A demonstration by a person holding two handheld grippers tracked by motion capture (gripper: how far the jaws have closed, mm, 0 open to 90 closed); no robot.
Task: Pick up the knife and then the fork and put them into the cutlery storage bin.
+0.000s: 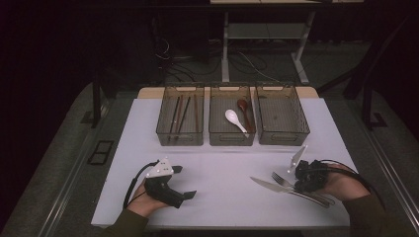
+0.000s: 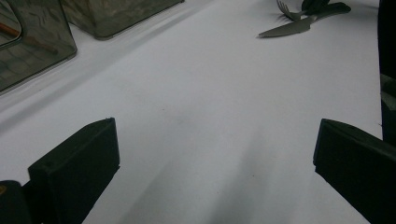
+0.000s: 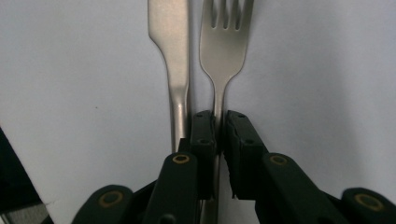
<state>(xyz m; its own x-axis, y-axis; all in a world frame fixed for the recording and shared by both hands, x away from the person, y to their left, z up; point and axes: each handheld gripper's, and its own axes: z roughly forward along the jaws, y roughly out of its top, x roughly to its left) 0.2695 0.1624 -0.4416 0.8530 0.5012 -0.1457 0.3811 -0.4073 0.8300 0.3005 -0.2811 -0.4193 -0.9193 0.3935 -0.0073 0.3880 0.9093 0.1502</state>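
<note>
Three bins [image 1: 232,140] stand in a row at the table's [image 1: 217,163] far side; chopsticks [image 1: 179,114] lie in the left one, two spoons [image 1: 236,120] in the middle. Near the front right, a fork [image 1: 282,179] lies just beside a knife [image 1: 267,185], behind it.

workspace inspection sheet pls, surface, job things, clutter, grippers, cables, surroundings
surface: white table top, bare in the middle.
job's things: fork and knife lie side by side at the near right.
clutter: three clear bins in a row; left holds dark sticks, middle a white spoon and a brown spoon; right bin contents cannot tell.
grippers: right hand-held gripper shut on the fork's handle; left hand-held gripper open, nothing between its jaws.
cables: one trails from each gripper.
surroundings: dark floor, desk legs behind.
</note>
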